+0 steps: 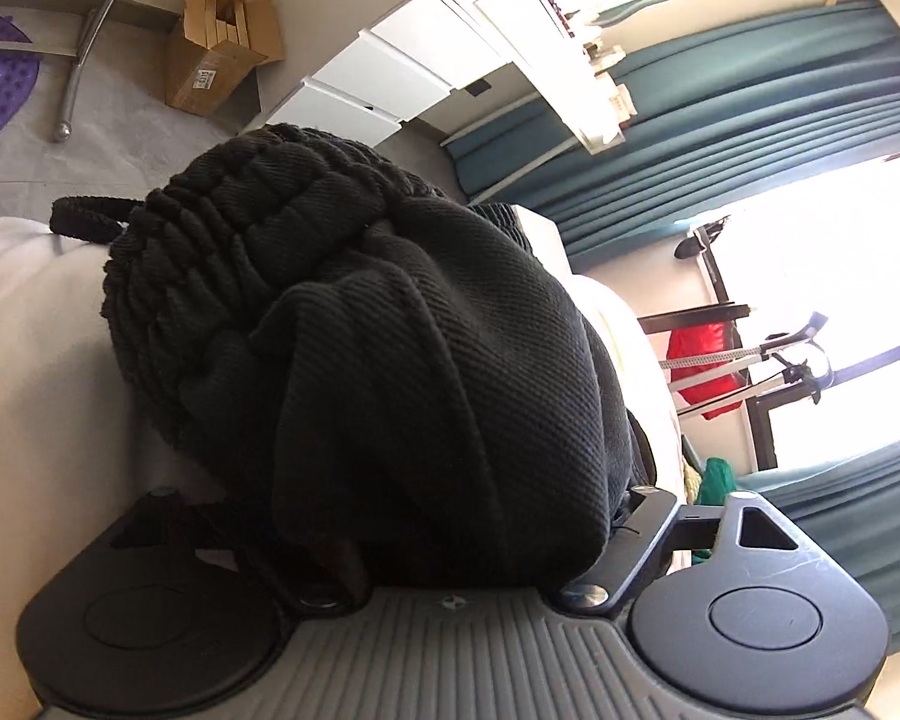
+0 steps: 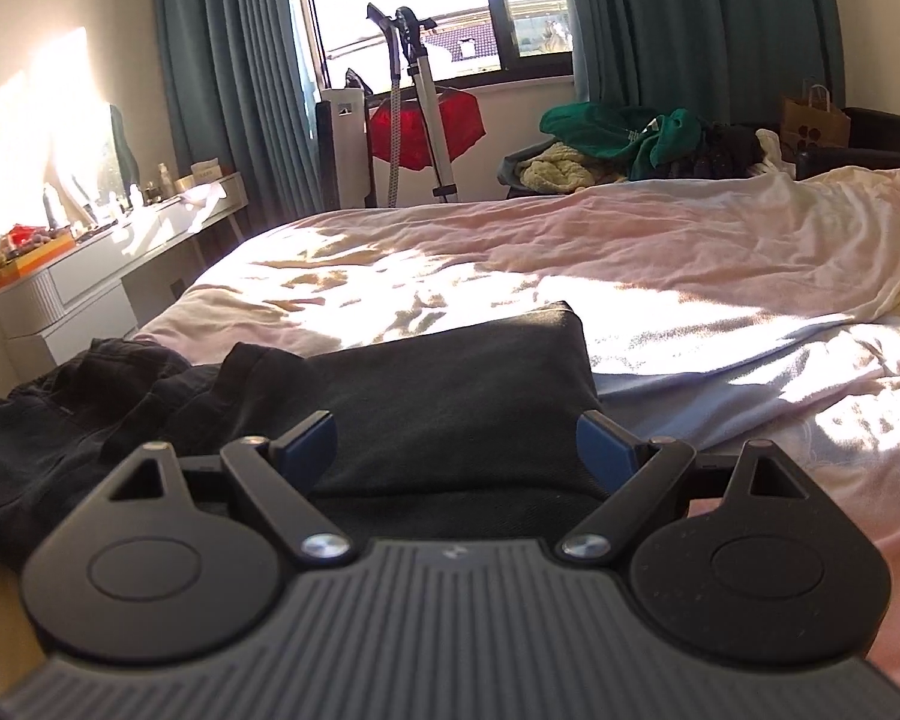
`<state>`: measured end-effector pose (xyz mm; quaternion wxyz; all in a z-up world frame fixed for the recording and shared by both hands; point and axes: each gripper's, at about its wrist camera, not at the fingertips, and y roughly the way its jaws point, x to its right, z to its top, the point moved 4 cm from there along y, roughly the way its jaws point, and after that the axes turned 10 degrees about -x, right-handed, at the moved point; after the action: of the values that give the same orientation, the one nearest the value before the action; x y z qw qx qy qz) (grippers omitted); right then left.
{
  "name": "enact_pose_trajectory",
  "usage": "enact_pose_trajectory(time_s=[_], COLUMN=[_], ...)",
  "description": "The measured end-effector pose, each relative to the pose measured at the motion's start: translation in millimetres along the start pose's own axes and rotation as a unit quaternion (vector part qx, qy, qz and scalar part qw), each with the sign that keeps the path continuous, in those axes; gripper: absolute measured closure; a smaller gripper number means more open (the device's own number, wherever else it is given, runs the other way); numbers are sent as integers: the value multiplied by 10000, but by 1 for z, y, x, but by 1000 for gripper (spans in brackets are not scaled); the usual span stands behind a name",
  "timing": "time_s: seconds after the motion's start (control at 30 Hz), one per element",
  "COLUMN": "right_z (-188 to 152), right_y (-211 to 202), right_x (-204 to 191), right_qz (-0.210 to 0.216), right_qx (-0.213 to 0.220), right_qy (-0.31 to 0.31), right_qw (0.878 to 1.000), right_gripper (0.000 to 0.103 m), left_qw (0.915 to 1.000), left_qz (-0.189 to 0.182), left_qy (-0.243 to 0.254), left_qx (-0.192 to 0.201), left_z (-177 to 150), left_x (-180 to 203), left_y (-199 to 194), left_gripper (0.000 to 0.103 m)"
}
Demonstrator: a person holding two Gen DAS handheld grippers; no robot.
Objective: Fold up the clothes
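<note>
A black ribbed garment (image 1: 390,300) with a gathered elastic waistband (image 1: 240,228) and a cord loop (image 1: 84,219) fills the left wrist view. It is bunched between the jaws of my left gripper (image 1: 408,510) and bulges over both fingers, so the pads are hidden. In the right wrist view a folded black cloth (image 2: 450,372) lies on the bed sheet (image 2: 570,252). My right gripper (image 2: 456,444) hovers over its near edge, open, blue pads (image 2: 306,438) wide apart and not pressing on it. More crumpled black fabric (image 2: 90,396) lies to the left.
A white dressing table (image 2: 120,252) stands left of the bed. A clothes pile (image 2: 618,144), a garment steamer (image 2: 414,90) and a red garment (image 2: 426,126) are by the window. A cardboard box (image 1: 216,54) and white drawers (image 1: 360,84) are on the floor side.
</note>
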<state>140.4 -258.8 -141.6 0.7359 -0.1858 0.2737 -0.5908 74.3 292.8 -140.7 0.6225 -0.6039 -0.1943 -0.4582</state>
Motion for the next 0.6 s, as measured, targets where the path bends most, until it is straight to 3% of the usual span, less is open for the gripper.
enact_pose_trajectory(time_s=[0.07,0.17,0.27,0.33,0.4,0.47,0.6], right_z=[-8,-21,-25,-26,-27,-23,-10], right_y=[14,31,36,37,37,34,16], right_x=[-8,-15,-15,-14,-14,-12,4], right_qz=[-46,-238,-212,-184,-177,-124,147], right_qx=[-401,-675,-710,-710,-695,-683,-584], right_qy=[-166,-527,-480,-435,-421,-330,182], right_qw=[9990,9960,9961,9964,9965,9970,9980], right_gripper=[14,13,12,12,12,12,15], left_qw=[9999,9998,9981,9921,9766,9595,9085], left_qz=[-13,0,168,367,691,754,664], left_qy=[-134,-117,342,867,1627,2170,3311], left_qx=[80,185,489,824,1225,1630,2460], left_z=[4,8,11,6,-5,-20,-70], left_x=[-6,-8,5,24,56,89,162], left_y=[-3,-7,-16,-20,-20,-28,-45], left_gripper=[42,59,72,76,80,81,82])
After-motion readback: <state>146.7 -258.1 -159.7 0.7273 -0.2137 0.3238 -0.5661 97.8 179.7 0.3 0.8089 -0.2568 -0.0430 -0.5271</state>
